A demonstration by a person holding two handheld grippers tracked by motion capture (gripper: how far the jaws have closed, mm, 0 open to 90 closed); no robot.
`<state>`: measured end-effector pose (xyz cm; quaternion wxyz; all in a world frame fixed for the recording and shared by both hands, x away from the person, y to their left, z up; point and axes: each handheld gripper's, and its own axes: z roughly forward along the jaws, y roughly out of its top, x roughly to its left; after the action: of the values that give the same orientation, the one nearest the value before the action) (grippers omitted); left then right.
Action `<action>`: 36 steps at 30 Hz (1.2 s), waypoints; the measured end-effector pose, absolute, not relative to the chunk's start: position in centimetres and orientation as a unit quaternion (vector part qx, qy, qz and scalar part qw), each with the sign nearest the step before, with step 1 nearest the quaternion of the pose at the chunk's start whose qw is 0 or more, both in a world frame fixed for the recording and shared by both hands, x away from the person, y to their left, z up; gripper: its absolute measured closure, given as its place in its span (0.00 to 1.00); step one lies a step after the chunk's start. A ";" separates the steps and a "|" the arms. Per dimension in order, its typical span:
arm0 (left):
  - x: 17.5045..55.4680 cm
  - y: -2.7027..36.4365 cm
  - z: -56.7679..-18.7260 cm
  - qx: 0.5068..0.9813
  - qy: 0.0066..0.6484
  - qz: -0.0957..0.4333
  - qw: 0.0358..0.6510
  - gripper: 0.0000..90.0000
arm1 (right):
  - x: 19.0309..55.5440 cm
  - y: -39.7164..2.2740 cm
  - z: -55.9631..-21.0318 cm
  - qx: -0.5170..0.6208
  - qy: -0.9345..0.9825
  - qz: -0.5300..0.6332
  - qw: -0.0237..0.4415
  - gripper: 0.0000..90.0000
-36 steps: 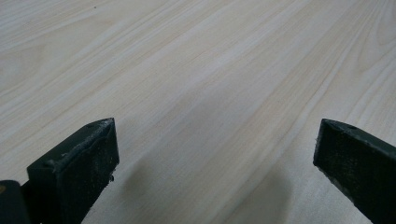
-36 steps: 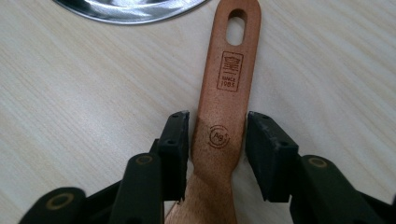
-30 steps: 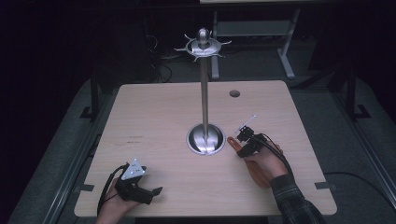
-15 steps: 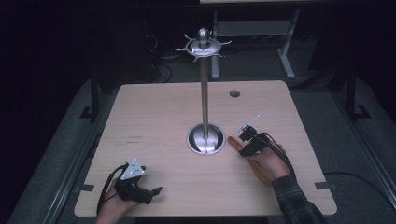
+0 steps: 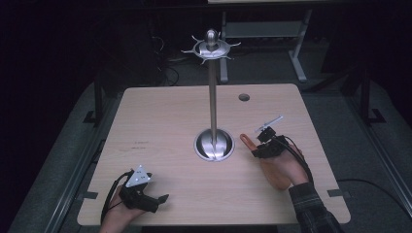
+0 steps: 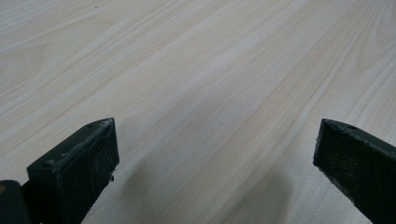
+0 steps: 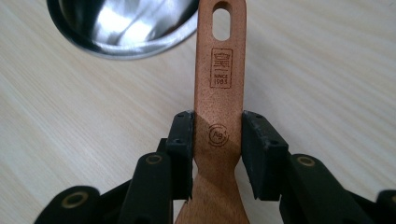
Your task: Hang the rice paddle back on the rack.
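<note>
A brown wooden utensil (image 7: 219,70) with a hanging slot in its handle lies low over the table, and my right gripper (image 7: 217,126) is shut on its neck. The handle end (image 5: 246,141) points at the round steel base (image 5: 214,144) of a tall metal stand (image 5: 213,97), which has a crown of hooks (image 5: 211,48) on top. From above, the right gripper (image 5: 257,148) sits just right of that base (image 7: 121,23). My left gripper (image 5: 158,200) rests near the front left of the table. Its jaws stand wide apart over bare wood, so the left gripper (image 6: 215,154) is open.
The light wooden table (image 5: 160,121) has a small round cable hole (image 5: 244,97) at the back right. Dark floor and a desk frame (image 5: 296,53) lie beyond the far edge. A cable trails from each gripper toward the front edge.
</note>
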<state>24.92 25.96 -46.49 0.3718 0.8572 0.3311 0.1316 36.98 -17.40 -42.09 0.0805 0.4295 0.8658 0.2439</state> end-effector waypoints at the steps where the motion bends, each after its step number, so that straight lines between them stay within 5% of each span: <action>1: 24.9 26.0 -46.5 0.857 0.331 0.132 0.372 0.00 | 37.0 -17.6 -41.9 0.431 0.862 0.254 0.082 0.72; 36: 25.0 25.9 -46.5 0.857 0.332 0.130 0.373 0.00 | 35.1 -21.9 -38.0 0.385 0.768 0.502 0.101 0.72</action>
<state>24.97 25.95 -46.53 0.3729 0.8566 0.3320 0.1300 35.10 -21.92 -38.00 0.1010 0.3845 0.7679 0.5022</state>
